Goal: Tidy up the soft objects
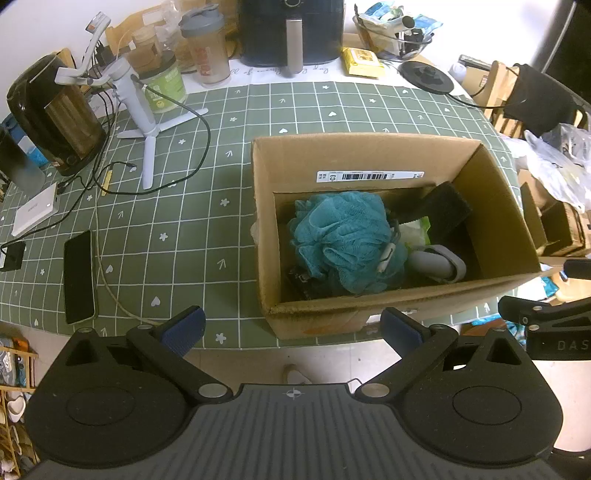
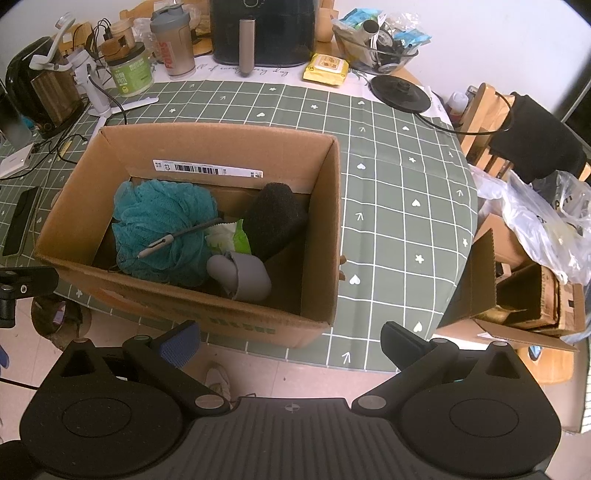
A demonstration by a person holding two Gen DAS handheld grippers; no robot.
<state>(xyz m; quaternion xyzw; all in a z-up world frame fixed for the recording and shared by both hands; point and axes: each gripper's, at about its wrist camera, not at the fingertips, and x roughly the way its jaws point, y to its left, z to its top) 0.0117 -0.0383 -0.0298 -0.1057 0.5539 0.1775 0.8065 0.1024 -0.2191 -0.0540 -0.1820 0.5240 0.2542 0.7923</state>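
An open cardboard box (image 1: 369, 155) (image 2: 207, 144) stands on the green checked tablecloth. Inside lie a teal mesh bath pouf (image 1: 343, 240) (image 2: 162, 225), a black sponge block (image 1: 445, 208) (image 2: 275, 218), a grey soft pouch (image 1: 437, 262) (image 2: 242, 275) and a green-white packet (image 1: 417, 230) (image 2: 229, 236). My left gripper (image 1: 291, 328) is open and empty, held off the table's near edge in front of the box. My right gripper (image 2: 291, 341) is open and empty, also in front of the box; part of it shows in the left wrist view (image 1: 546, 314).
Left of the box lie a phone (image 1: 78, 277), cables, a white tripod stand (image 1: 147, 122) and a kettle (image 1: 55, 114). At the back stand an air fryer (image 1: 291, 29), a shaker bottle (image 1: 207, 48), a yellow wipes pack (image 2: 325, 68) and a glass bowl (image 2: 376, 48). Chairs and boxes sit at right.
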